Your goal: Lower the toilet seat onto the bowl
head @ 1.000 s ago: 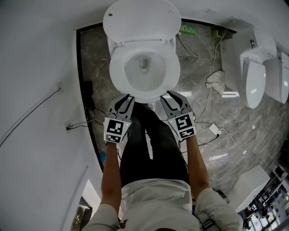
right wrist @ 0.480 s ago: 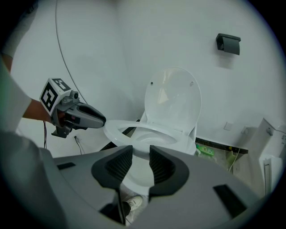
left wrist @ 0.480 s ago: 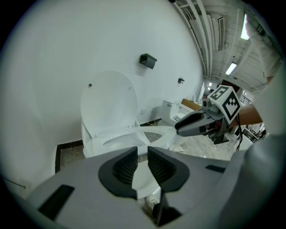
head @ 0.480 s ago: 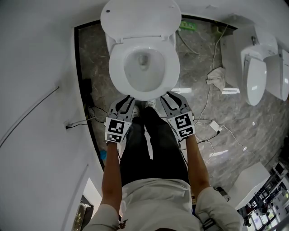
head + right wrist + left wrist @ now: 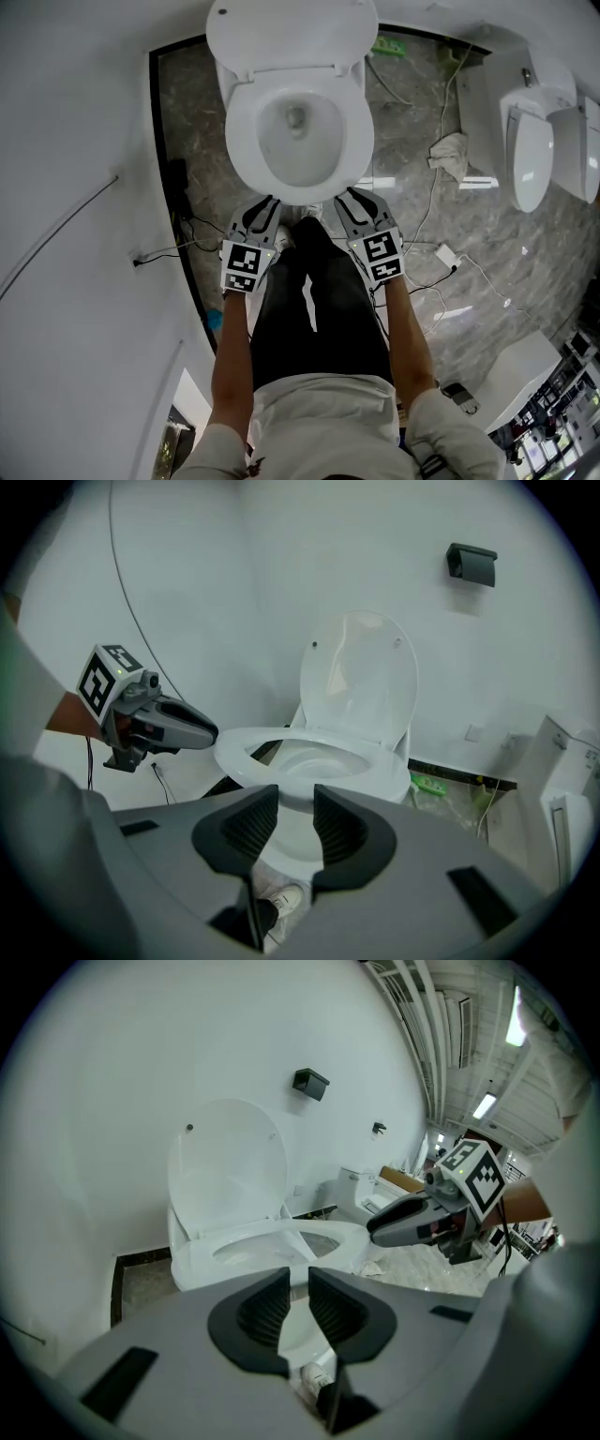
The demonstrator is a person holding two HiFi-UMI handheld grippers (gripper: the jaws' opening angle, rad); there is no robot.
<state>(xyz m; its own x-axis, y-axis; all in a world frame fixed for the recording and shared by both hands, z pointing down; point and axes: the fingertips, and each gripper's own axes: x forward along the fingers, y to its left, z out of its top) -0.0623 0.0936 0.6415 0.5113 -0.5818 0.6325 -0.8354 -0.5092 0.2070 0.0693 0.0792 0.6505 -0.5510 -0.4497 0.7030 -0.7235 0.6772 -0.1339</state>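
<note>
The white toilet's seat ring [image 5: 242, 141] lies flat on the bowl, and the lid [image 5: 291, 33] stands up against the wall. Both grippers hover side by side just in front of the bowl's front rim, touching nothing. My left gripper [image 5: 261, 208] has just been closing; a narrow gap is left and nothing is between its pads. The jaws of my right gripper [image 5: 361, 202] have narrowed slightly but stand wider and are empty too. From the left gripper view, the seat [image 5: 281, 1237] and lid [image 5: 230, 1171] lie beyond my left gripper [image 5: 298, 1283]. The right gripper view shows the seat [image 5: 253, 747] past my right gripper [image 5: 286, 803].
The person's legs [image 5: 309, 309] stand right before the bowl, a white shoe [image 5: 279, 904] below the jaws. A white wall [image 5: 75, 187] runs close on the left. To the right are a second toilet [image 5: 530, 155], a crumpled cloth [image 5: 450, 155] and cables [image 5: 441, 258] on the marble floor.
The toilet sits a little higher in the head view. Both grippers have sunk slightly and now overlap the bowl's front rim less. Neither has taken hold of anything.
</note>
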